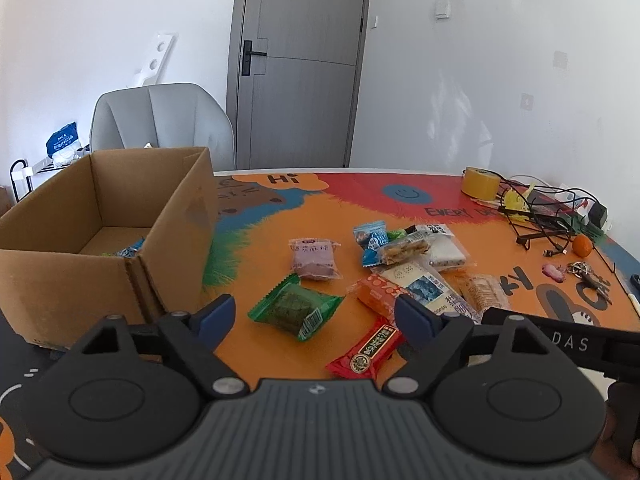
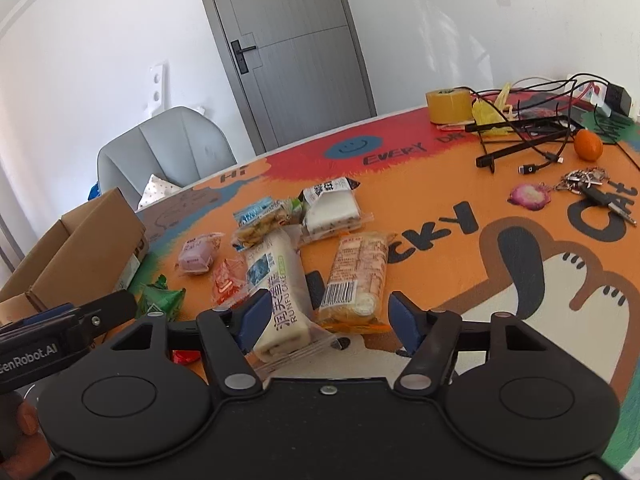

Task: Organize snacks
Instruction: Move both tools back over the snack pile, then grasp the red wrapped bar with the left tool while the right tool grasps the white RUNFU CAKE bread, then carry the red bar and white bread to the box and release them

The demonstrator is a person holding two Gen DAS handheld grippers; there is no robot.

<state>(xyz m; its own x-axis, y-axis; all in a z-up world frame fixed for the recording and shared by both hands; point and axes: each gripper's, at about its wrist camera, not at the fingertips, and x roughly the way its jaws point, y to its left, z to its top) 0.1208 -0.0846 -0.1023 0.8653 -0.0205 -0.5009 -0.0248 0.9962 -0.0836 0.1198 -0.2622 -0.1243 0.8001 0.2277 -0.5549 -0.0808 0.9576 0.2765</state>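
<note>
Several wrapped snacks lie on the orange printed tablecloth (image 1: 280, 224). My left gripper (image 1: 314, 312) is open low over the table, with a green packet (image 1: 296, 310) lying between its fingers, untouched by the pads. A red packet (image 1: 366, 352) lies by its right finger. A cardboard box (image 1: 172, 216) stands open at the left with a few packets inside. My right gripper (image 2: 329, 306) is open around a long white cake packet (image 2: 280, 292) and a clear biscuit packet (image 2: 356, 276). Its left finger is against the white packet. A purple packet (image 2: 198, 256) and a white sandwich packet (image 2: 330, 208) lie farther back.
A tape roll (image 1: 480, 182), tangled cables (image 1: 548, 216), a small orange fruit (image 1: 582, 246) and keys (image 1: 588, 274) crowd the table's right end. A grey chair (image 1: 160, 120) stands behind the box. The two grippers are close side by side.
</note>
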